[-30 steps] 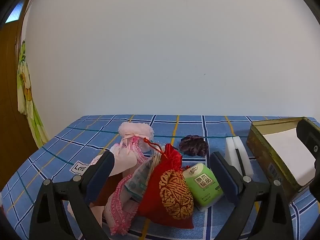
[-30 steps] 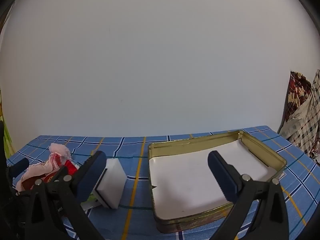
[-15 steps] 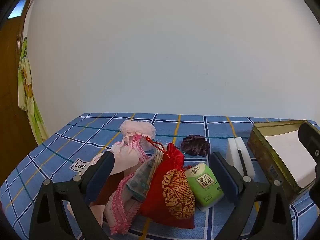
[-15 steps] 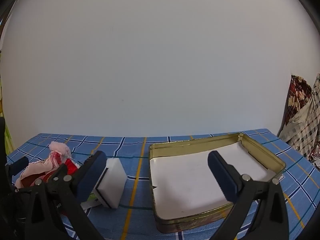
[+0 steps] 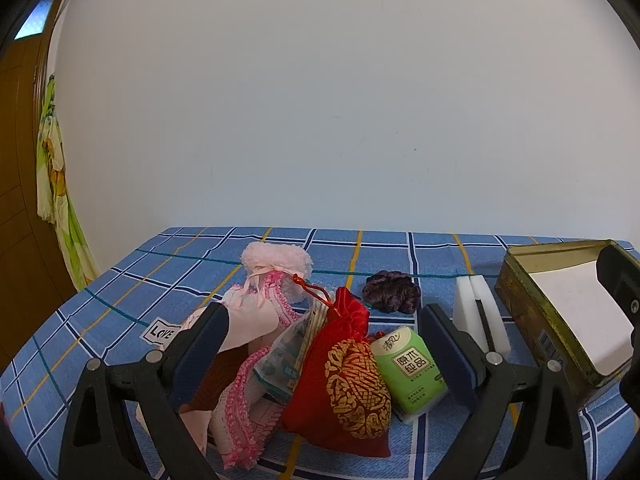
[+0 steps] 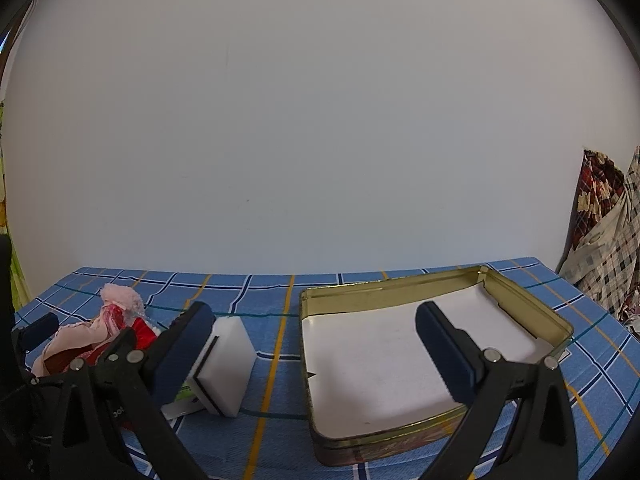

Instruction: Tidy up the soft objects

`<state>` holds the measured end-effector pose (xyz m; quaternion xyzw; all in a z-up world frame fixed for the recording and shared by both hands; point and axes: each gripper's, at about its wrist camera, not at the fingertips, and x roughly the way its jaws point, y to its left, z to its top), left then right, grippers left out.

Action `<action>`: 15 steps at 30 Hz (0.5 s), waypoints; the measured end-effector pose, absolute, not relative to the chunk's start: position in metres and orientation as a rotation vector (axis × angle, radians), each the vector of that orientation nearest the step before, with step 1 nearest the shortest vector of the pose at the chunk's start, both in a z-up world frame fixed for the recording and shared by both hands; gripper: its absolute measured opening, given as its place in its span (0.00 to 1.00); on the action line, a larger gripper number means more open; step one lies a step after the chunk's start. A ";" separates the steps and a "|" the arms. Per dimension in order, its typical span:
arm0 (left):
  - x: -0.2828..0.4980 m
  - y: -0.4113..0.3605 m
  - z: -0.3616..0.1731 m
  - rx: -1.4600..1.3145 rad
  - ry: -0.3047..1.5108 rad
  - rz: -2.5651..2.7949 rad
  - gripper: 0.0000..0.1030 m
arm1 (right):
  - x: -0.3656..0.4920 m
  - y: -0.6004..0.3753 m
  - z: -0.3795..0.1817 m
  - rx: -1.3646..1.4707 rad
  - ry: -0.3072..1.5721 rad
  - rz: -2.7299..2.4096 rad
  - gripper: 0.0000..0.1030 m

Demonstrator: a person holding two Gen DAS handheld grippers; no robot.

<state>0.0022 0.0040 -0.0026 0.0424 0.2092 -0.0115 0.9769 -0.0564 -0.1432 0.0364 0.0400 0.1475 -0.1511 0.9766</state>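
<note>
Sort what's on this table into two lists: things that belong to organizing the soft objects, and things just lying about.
Job:
red pouch
pink lace pouches
purple scrunchie
green tissue pack
white sponge
gold tin, the likely container

Lying about:
checked tablecloth
patterned fabric hanging past the table edge
green cloth by the door

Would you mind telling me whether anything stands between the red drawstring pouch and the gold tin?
Yes: the green tissue pack and white sponge block lie between the red embroidered drawstring pouch and the open gold tin.

left tongs (image 5: pixel 320 344) slightly farther back
</note>
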 end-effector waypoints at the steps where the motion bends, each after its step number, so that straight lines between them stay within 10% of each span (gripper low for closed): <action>1: 0.003 0.004 -0.002 0.085 0.423 -0.023 0.95 | -0.056 -0.143 0.036 0.080 0.298 -0.305 1.00; 15: 0.004 0.006 -0.003 0.079 0.434 -0.023 0.95 | -0.054 -0.140 0.035 0.066 0.304 -0.300 0.99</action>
